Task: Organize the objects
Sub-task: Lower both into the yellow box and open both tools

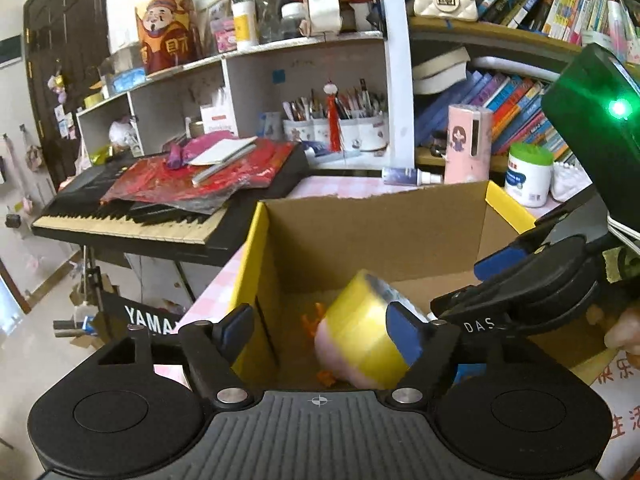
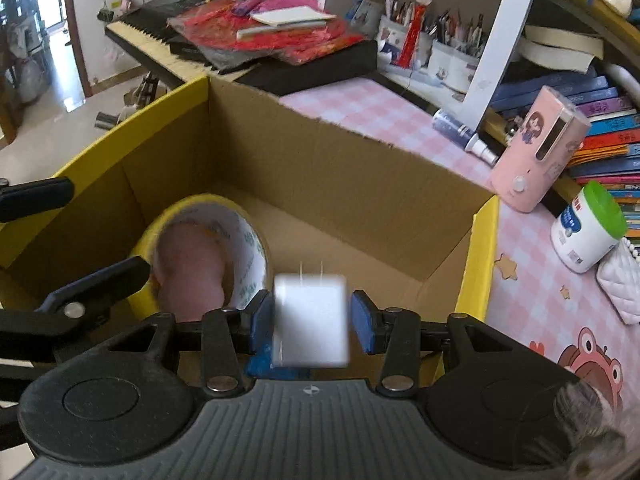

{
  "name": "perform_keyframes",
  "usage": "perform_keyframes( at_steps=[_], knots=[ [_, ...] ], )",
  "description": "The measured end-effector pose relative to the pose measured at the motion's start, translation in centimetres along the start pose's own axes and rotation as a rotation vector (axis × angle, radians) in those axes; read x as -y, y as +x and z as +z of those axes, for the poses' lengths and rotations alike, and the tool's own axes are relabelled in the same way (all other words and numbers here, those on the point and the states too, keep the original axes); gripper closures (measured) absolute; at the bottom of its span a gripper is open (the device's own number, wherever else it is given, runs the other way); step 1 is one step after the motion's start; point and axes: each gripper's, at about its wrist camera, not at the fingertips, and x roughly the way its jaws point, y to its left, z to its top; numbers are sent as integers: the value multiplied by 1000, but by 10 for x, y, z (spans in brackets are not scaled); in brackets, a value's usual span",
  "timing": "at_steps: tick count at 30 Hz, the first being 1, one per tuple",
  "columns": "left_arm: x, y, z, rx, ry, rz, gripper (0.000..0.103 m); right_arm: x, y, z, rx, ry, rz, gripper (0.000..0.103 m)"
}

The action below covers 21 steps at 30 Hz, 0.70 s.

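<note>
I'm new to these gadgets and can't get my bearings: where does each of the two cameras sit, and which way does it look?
Left wrist view: sits on the left claw, looking down into the cardboard box at the roll of tape; a fingertip shows at the right edge.
Right wrist view: sits on the right claw, looking into the box past the white plug between its pads; no hand clearly shows.
Shared: box, tape, keyboard, pink checked table.

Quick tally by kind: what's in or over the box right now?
Tape roll: 1
Pink toy: 1
Charger: 1
Total: 3
</note>
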Motion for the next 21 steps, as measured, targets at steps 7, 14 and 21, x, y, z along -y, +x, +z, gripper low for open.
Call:
perform_keyframes(
  at_steps=[7,14,21],
  knots=[
    [-4,-23,1,64,-20,-12,17,0,-22,-7,115,24,-76,42],
    [-11,-55,0,118,-62,8,13,1,-74,-25,287,123,-101,39],
    [-23,-77,-15,100,-119,12,12,-13,-116,-52,380,189,-132,38]
  ],
)
